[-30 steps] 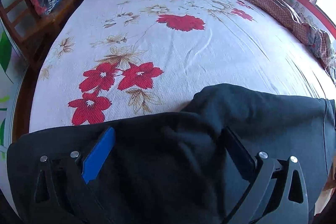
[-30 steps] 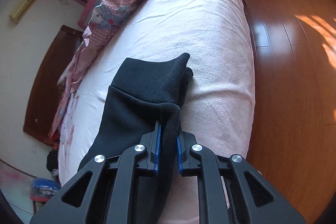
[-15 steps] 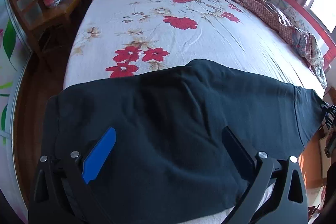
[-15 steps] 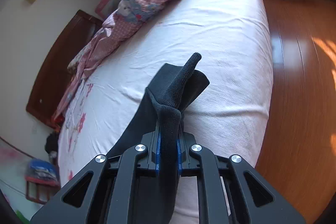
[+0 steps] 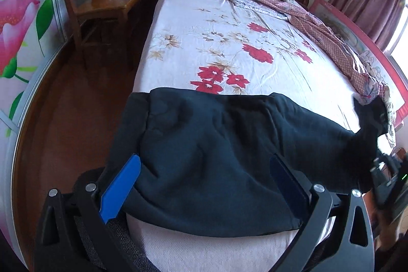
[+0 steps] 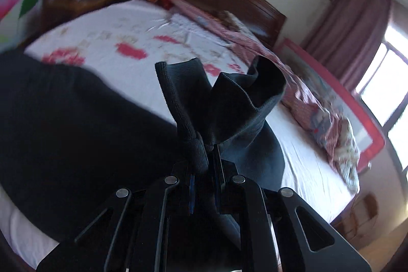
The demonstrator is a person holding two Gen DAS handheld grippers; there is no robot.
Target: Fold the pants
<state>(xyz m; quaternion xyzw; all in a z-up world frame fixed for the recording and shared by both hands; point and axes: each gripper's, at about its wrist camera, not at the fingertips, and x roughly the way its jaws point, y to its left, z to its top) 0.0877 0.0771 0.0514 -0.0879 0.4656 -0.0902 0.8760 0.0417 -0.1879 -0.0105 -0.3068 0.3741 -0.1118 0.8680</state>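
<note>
Pants [image 5: 209, 157] lie crosswise on the near end of the bed [image 5: 229, 24], long axis running left to right.
We hold the right gripper [image 6: 204, 157] with jaws clamped on the ribbed cuffs at the right end; our left gripper [image 5: 204, 188] hovers over the wide left end, jaws spread wide, holding nothing. A crumpled quilt [image 5: 331, 37] lines the far right edge, well apart.
</note>
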